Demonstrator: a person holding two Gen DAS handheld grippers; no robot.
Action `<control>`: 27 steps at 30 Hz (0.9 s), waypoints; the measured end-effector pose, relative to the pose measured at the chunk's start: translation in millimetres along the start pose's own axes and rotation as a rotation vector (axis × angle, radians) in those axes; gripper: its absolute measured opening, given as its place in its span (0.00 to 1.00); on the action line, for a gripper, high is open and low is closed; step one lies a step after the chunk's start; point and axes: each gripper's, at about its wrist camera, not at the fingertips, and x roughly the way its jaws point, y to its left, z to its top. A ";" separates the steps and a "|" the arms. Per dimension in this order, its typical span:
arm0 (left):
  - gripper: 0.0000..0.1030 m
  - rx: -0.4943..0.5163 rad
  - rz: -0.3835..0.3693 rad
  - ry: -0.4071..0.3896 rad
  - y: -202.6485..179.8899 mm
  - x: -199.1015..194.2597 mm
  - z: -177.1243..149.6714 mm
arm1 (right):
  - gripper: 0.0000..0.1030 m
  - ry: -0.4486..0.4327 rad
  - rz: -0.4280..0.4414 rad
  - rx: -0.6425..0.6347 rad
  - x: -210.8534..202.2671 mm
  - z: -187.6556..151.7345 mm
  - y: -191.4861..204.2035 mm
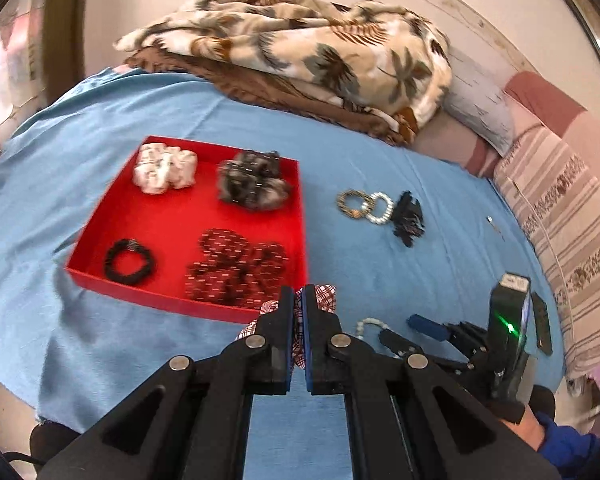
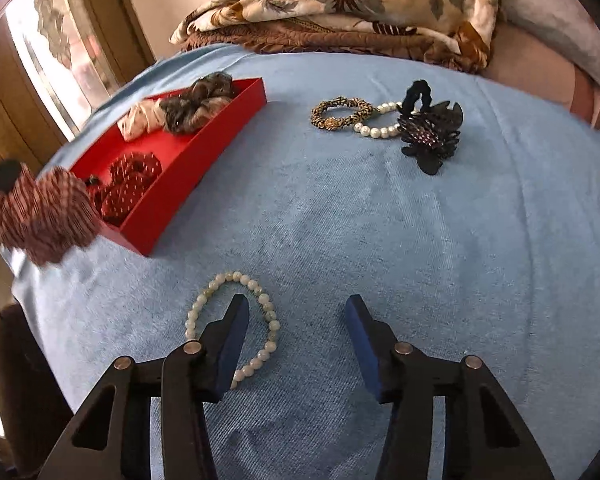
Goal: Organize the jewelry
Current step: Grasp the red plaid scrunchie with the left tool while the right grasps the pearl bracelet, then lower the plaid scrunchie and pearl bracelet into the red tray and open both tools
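Observation:
My left gripper (image 1: 299, 293) is shut on a red-and-white plaid scrunchie (image 1: 325, 295), held just in front of the near edge of the red tray (image 1: 168, 224). The same scrunchie (image 2: 40, 212) hangs at the left in the right wrist view. In the tray lie a white scrunchie (image 1: 165, 168), a grey one (image 1: 252, 184), a red dotted one (image 1: 236, 268) and a black band (image 1: 129, 261). My right gripper (image 2: 297, 304) stands open over a pale bead bracelet (image 2: 275, 325); its left finger sits inside the ring, and the pads do not press the beads.
On the blue bedsheet (image 2: 380, 240) right of the tray lie a leopard-print band (image 2: 340, 114), a pearl bracelet (image 2: 374, 130) and a black claw clip (image 2: 430, 136). A folded palm-print blanket (image 1: 300, 40) lies at the back, striped pillows (image 1: 560, 208) along the right.

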 end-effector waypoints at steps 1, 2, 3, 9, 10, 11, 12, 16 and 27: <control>0.04 -0.008 0.002 -0.004 4.0 -1.0 0.0 | 0.48 0.001 -0.010 -0.007 -0.5 -0.9 2.4; 0.04 -0.013 0.003 -0.007 6.5 -2.3 -0.7 | 0.39 0.002 -0.025 -0.019 -0.8 -1.1 4.6; 0.04 -0.023 0.005 -0.012 11.4 -3.8 -1.0 | 0.33 0.002 -0.029 -0.027 -1.1 -0.8 7.2; 0.04 -0.053 0.015 -0.032 27.8 -12.2 -2.9 | 0.07 0.026 -0.016 -0.072 -8.0 7.0 19.6; 0.04 -0.059 0.018 -0.036 31.1 -14.3 -3.0 | 0.07 0.019 -0.016 -0.075 -10.4 10.0 21.7; 0.04 -0.066 0.021 -0.042 35.2 -16.4 -2.6 | 0.07 0.009 -0.016 -0.078 -14.7 12.7 23.3; 0.04 -0.074 0.025 -0.047 39.4 -18.5 -2.5 | 0.07 -0.003 -0.014 -0.077 -19.6 16.3 24.8; 0.04 -0.111 0.042 -0.067 59.9 -24.8 1.8 | 0.07 -0.060 -0.003 -0.076 -41.8 37.4 31.3; 0.04 -0.208 0.030 -0.101 110.3 -15.6 37.0 | 0.07 -0.128 0.051 -0.128 -66.1 99.6 66.2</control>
